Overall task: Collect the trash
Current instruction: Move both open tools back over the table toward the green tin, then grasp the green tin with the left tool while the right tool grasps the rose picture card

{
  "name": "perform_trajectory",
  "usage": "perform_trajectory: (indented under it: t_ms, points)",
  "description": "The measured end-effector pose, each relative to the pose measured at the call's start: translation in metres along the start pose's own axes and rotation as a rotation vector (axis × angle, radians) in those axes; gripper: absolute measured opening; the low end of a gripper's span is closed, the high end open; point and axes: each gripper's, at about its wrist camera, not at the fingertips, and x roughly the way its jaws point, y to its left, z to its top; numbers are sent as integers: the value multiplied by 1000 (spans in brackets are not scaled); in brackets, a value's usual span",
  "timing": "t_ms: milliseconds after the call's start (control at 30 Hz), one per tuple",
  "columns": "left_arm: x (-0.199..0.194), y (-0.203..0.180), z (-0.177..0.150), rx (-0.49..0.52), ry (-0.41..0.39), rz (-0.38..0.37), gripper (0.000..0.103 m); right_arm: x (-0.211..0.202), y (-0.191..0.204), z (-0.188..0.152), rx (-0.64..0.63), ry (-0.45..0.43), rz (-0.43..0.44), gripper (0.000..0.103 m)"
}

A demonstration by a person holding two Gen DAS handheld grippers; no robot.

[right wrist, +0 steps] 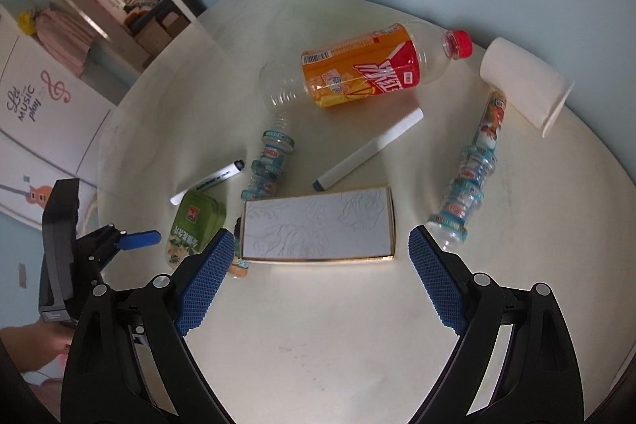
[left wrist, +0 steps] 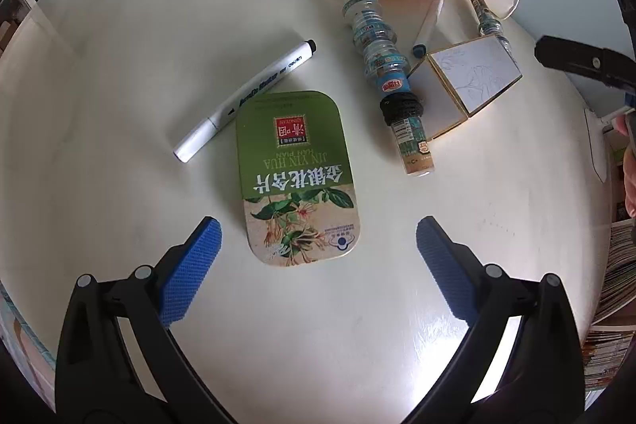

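We note the trash spread over the round cream tabletop (left wrist: 119, 26): an empty orange-labelled bottle (right wrist: 365, 66) with a red cap lies on its side near the far edge, and two crushed clear bottles with blue labels lie flat, one (left wrist: 381, 66) beside the white gold-edged box (right wrist: 318, 225), the other (right wrist: 473, 169) to the box's right. A green tin (left wrist: 296, 177) lies flat between the left tongs (left wrist: 318, 237), whose blue pads stand apart, touching nothing. A black-tipped white marker (left wrist: 246, 98) lies just beside the tin. The right tongs (right wrist: 322, 245) are spread wide either side of the box's near edge. A blue-tipped marker (right wrist: 369, 150) and white roll (right wrist: 524, 82) lie farther back.
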Motion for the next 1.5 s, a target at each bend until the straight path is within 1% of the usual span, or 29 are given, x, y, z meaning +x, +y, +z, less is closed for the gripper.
perform_trajectory:
  t_ms: [67, 200, 233, 267, 300, 400, 433, 533, 567, 700, 800, 867, 967, 1033, 1100, 1133, 1200, 1267, 1333, 1367, 1500]
  points:
    - [6, -2, 2, -6, 13, 11, 95, 10, -5, 11, -30, 13, 32, 89]
    - [13, -4, 4, -11, 26, 27, 94, 34, -13, 27, -77, 69, 61, 89]
    - [15, -5, 4, -10, 30, 25, 93, 40, -15, 31, -83, 83, 70, 89]
    - [18, -6, 5, -8, 39, 27, 88, 45, -16, 33, -87, 95, 84, 89]
    - [21, -7, 5, -6, 49, 33, 86, 49, -18, 36, -89, 101, 103, 89]
    - [22, -11, 5, 14, 43, 50, 85, 59, -23, 40, -68, 129, 181, 89]
    - [21, -12, 5, 18, 41, 53, 84, 61, -23, 39, -56, 142, 212, 90]
    - [19, -14, 5, 43, 30, 79, 72, 64, -21, 31, -48, 178, 273, 90]
    - [17, -14, 4, 52, 25, 87, 63, 63, -18, 26, -56, 188, 285, 90]
    - [13, -13, -2, 73, 36, 74, 62, 51, -5, -1, -97, 233, 305, 90]
    - [10, -13, -9, 92, 45, 64, 62, 42, 6, -22, -139, 244, 302, 90]
    - [10, -14, -11, 101, 53, 53, 62, 38, 15, -35, -163, 240, 285, 90]
    - [8, -13, -20, 123, 54, 53, 61, 37, 29, -48, -224, 232, 213, 90]
    - [7, -10, -25, 126, 59, 51, 61, 39, 33, -50, -234, 215, 198, 89]
    - [6, -7, -26, 108, 63, 38, 61, 43, 39, -49, -242, 201, 160, 89]
    - [5, -4, -26, 93, 62, 25, 61, 46, 45, -50, -259, 191, 131, 89]
    - [3, 2, -25, 76, 57, 23, 61, 50, 51, -47, -299, 177, 106, 88]
    - [0, 7, -25, 64, 52, 18, 61, 53, 58, -47, -329, 176, 81, 80]
    - [-4, 12, -25, 55, 43, 10, 61, 56, 57, -46, -337, 188, 62, 59]
    - [-6, 14, -26, 53, 37, 13, 60, 57, 58, -45, -338, 193, 63, 56]
    - [-14, 20, -29, 35, 22, 10, 60, 55, 59, -36, -334, 197, 44, 54]
